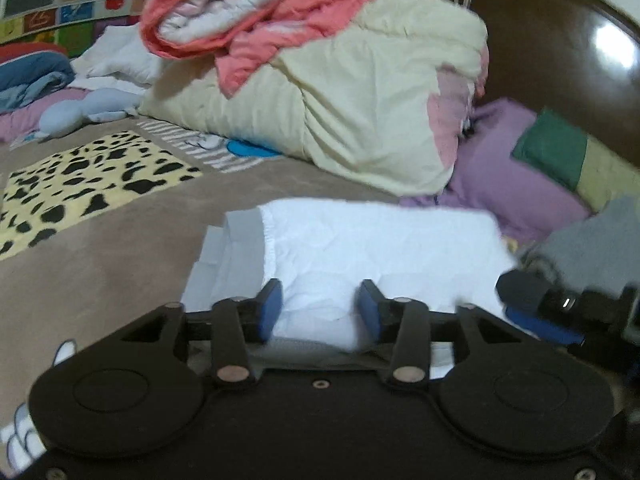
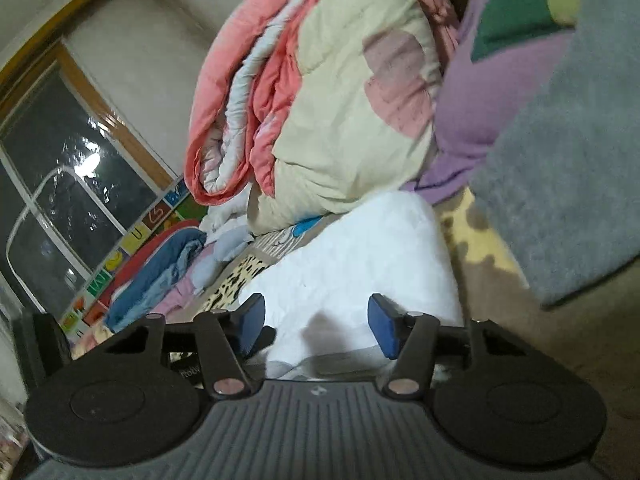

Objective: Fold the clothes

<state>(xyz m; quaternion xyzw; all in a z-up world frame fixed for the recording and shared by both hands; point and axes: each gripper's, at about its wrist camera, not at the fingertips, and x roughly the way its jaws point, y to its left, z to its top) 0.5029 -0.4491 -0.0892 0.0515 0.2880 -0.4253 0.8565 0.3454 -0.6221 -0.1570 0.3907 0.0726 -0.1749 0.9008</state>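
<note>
A white garment (image 1: 360, 248) lies folded flat on the brown patterned blanket (image 1: 120, 248), with a grey layer showing at its left edge. My left gripper (image 1: 320, 310) is open over its near edge, blue pads apart, holding nothing. In the right wrist view the same white garment (image 2: 352, 264) lies under my right gripper (image 2: 316, 324), which is open and empty with its jaws wide apart. The right gripper also shows at the right edge of the left wrist view (image 1: 536, 312).
A big cream, pink and white quilt pile (image 1: 328, 80) stands just behind the garment. Purple and green bedding (image 1: 520, 168) and a grey cloth (image 1: 592, 240) lie to the right. Blue clothes (image 1: 32, 76) and a light blue soft toy (image 1: 80, 108) lie far left.
</note>
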